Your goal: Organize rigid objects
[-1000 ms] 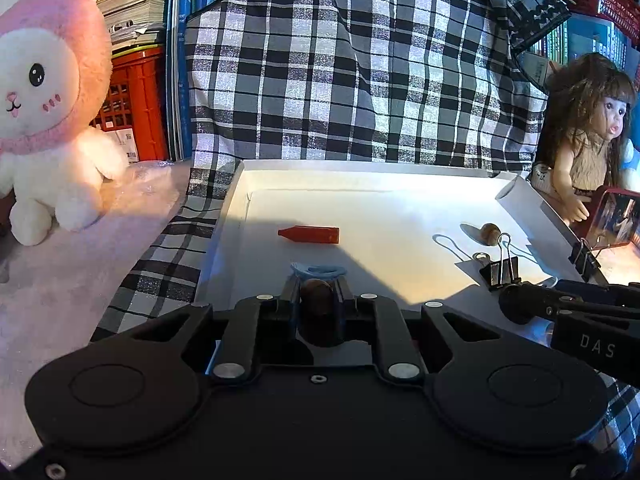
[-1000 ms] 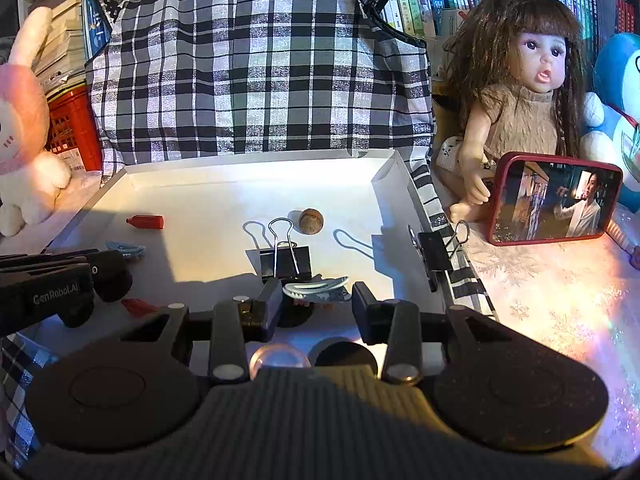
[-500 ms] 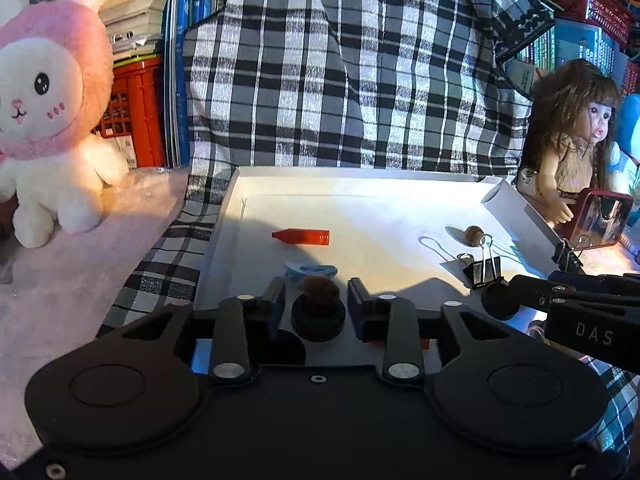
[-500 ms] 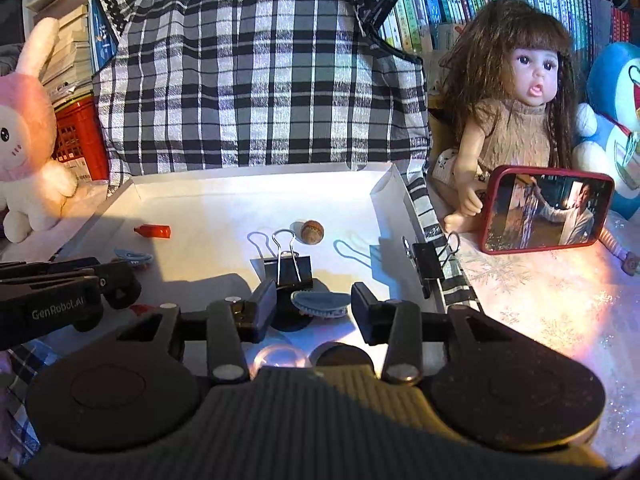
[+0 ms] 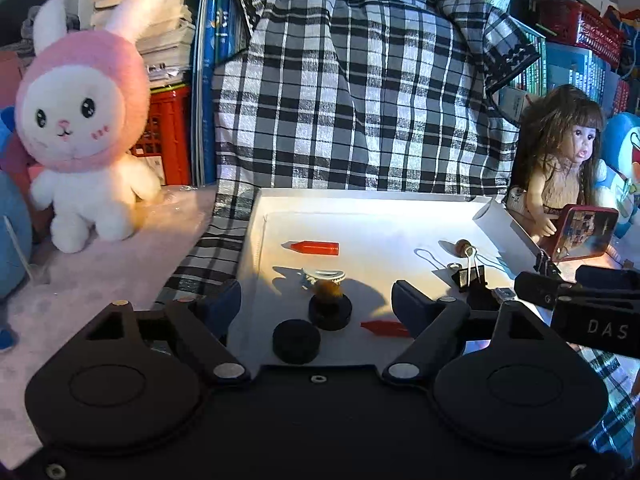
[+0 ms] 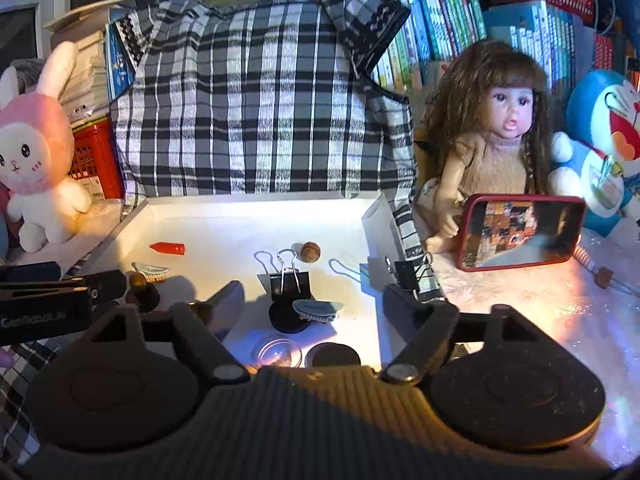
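Both my tongs spread wide over the white tray

My left tongs (image 5: 316,304) gape empty around a brown knob on a black disc (image 5: 330,311), with a second black disc (image 5: 296,340) nearer. My right tongs (image 6: 312,300) are equally wide, a blue hair clip (image 6: 318,310) on a black disc between them, a binder clip (image 6: 289,283) just behind, all inside the tray (image 6: 256,208).
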A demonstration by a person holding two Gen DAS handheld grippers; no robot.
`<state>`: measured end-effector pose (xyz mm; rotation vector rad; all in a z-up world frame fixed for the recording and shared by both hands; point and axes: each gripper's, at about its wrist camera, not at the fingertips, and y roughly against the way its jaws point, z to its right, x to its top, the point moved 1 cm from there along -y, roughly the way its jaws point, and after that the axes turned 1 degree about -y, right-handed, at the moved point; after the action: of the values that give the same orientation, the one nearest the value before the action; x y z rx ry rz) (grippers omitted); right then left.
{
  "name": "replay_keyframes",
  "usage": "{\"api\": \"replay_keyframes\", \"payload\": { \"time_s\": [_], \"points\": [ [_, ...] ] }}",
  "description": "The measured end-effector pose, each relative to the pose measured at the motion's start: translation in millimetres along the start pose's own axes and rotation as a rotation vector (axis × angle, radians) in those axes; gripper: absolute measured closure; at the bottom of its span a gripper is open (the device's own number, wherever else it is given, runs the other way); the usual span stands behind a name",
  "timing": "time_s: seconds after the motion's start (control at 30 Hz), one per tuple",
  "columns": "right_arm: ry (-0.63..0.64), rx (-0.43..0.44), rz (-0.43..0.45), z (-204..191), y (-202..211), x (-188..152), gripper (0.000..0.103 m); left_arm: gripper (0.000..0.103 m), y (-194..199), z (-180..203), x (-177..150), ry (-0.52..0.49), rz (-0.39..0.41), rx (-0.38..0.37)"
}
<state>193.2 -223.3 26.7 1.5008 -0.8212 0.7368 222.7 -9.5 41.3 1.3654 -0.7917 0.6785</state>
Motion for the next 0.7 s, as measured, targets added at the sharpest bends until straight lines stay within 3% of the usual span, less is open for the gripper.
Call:
{"api": "replay_keyframes", "payload": {
  "time_s": [0.2,0.33,0.7],
  "points": [
    [-0.015,0.015,0.031,0.6,22.9,-1.8,0.011,0.018,25.2,-5.2,-5.3,-0.01,0.013,-0.001],
    [-0.009,0.031,0.059,-1.7,39.6,-7.9,0.002,0.017,41.7,-8.8,-16.3,-0.02,0.016,-0.008],
    [0.016,0.051,0.105,-9.7,77.5,-34.5,0.0,0.016,76.4,-18.0,-53.8,-0.044,0.015,-0.012]
  ]
}}
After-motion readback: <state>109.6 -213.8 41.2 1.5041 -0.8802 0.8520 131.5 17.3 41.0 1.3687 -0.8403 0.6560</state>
